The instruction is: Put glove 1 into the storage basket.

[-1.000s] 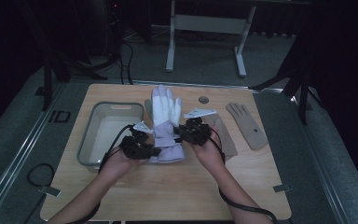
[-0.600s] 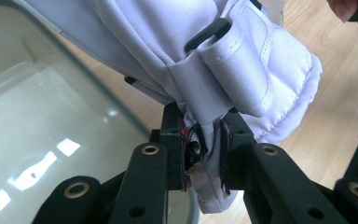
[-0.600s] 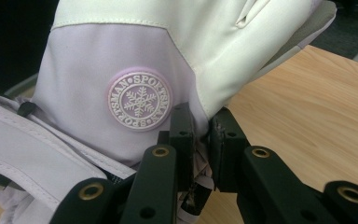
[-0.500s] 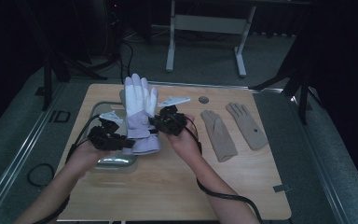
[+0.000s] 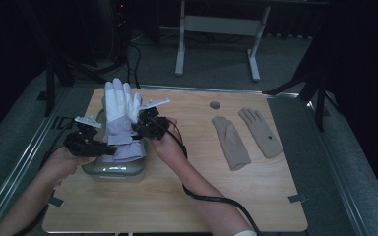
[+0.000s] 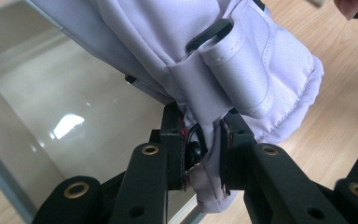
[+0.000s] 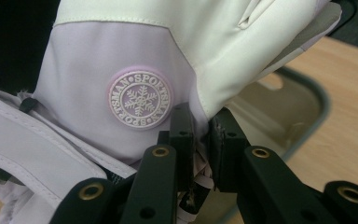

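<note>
both grippers pinch the white and lilac ski glove [image 5: 120, 123] at its cuff: left gripper [image 5: 89, 142] clamps one edge, right gripper [image 5: 147, 127] the other, jaws pressed tight on fabric w/ no gap. a sec ago the glove hung over the table's [image 5: 187, 196] middle, beside the grey tray [image 5: 113, 172]; now it's been carried left and hangs over the tray, fingers pointing away from the person. the two tan gloves [image 5: 246, 137] lie untouched at right. prob means the carry is nearly done; next is lowering it in and letting go.
</note>
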The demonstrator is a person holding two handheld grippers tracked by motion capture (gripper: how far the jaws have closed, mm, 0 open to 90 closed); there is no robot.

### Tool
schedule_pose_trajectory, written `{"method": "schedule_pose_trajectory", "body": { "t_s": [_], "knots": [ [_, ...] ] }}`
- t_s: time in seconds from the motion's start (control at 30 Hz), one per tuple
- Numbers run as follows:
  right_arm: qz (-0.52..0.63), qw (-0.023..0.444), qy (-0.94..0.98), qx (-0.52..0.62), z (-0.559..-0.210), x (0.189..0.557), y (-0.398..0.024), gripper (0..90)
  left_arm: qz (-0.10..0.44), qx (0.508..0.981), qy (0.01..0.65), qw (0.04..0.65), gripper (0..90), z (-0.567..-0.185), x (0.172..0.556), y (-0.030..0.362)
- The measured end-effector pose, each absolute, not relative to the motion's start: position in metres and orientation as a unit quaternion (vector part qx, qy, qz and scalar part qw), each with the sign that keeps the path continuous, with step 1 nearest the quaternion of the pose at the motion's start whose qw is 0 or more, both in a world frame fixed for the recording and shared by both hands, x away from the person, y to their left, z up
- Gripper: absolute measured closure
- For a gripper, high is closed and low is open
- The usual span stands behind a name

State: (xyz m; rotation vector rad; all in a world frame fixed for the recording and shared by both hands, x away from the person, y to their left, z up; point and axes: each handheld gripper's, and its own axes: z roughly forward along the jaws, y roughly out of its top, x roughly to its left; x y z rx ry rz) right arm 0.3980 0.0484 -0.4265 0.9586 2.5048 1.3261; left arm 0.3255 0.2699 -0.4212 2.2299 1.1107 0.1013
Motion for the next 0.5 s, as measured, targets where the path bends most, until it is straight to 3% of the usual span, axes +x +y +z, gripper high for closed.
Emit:
{"method": "schedule_pose_trajectory", "body": {
  "t_s": [0.5],
  "knots": [
    [0.363, 0.026, 0.866, 0.344, -0.483, 0.41, 0.073, 80.4, -0.018, 0.851, 0.447, 0.274, 73.0, -0.477, 0.337, 0.279]
  ]
}}
